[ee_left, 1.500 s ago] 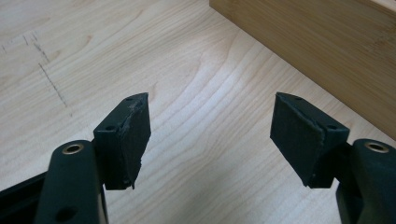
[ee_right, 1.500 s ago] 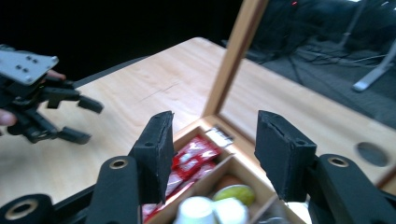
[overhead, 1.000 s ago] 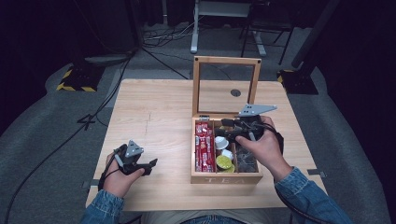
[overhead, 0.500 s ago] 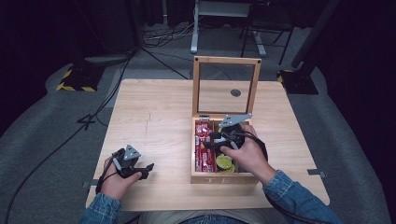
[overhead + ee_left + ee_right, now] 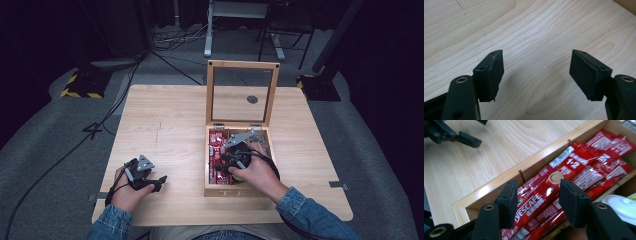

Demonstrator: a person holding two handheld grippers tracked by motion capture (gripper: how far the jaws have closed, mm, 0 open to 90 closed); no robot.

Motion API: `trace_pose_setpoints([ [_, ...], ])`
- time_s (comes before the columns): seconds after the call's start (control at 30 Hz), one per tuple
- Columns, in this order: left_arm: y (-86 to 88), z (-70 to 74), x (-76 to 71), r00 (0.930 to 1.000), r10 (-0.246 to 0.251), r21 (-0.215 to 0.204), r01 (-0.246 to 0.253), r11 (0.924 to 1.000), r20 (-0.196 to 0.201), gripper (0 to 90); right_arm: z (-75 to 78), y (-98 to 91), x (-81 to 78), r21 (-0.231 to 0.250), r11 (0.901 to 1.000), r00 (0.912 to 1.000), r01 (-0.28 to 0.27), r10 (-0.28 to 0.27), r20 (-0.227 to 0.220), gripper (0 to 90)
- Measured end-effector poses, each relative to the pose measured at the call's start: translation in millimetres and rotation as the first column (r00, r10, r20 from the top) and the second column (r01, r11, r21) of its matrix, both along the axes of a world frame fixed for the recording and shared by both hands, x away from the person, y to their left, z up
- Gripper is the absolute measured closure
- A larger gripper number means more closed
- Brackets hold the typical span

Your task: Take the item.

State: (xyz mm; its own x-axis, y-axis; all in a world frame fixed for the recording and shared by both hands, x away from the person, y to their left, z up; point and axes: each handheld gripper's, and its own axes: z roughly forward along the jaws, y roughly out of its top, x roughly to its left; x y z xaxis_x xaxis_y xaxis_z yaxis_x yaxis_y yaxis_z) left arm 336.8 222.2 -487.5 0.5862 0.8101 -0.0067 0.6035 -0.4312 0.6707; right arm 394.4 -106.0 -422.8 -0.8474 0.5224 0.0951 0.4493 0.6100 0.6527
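A wooden box (image 5: pixel 222 190) stands open on the table, its framed glass lid (image 5: pixel 242 65) upright at the back. Its left compartment holds several red Nescafe coffee sachets (image 5: pixel 215 150). My right gripper (image 5: pixel 225 161) is down in that compartment. In the right gripper view it (image 5: pixel 537 186) is open, one jaw on each side of the top sachet (image 5: pixel 571 162), which lies slantwise across the pile. My left gripper (image 5: pixel 159 181) rests in the hand at the table's front left, open over bare wood (image 5: pixel 536 57).
A white round lid (image 5: pixel 621 207) lies in the compartment beside the sachets. The box's thin divider (image 5: pixel 522 176) and wooden wall (image 5: pixel 499 183) stand close to the right gripper's left jaw. The left gripper (image 5: pixel 456 135) shows far off on the table (image 5: pixel 165 115).
My right gripper has moved left inside the box, from the right-hand compartments to the red sachets. The left hand has shifted only slightly.
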Motion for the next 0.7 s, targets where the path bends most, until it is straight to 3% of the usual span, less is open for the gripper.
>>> trace_pose_setpoints([
  [0.17,-0.8,-0.3,0.3,1.0000,-0.003,0.000,0.003,1.0000,0.000,28.2,-2.3,0.7,0.7,-0.016,0.9995,0.9996,0.027,-0.027,0.000,48.5],
  [0.4,-0.9,3.6,-1.0,0.9999,-0.005,0.000,0.005,1.0000,0.012,28.2,-5.6,3.0,2.1,-0.007,0.9987,0.9980,0.051,-0.051,-0.039,44.5],
  [0.7,-1.7,4.1,-1.0,0.9999,-0.011,0.008,0.011,0.9999,0.011,28.2,-5.5,6.5,-1.0,0.039,0.9991,0.9987,0.017,-0.015,-0.049,46.2],
])
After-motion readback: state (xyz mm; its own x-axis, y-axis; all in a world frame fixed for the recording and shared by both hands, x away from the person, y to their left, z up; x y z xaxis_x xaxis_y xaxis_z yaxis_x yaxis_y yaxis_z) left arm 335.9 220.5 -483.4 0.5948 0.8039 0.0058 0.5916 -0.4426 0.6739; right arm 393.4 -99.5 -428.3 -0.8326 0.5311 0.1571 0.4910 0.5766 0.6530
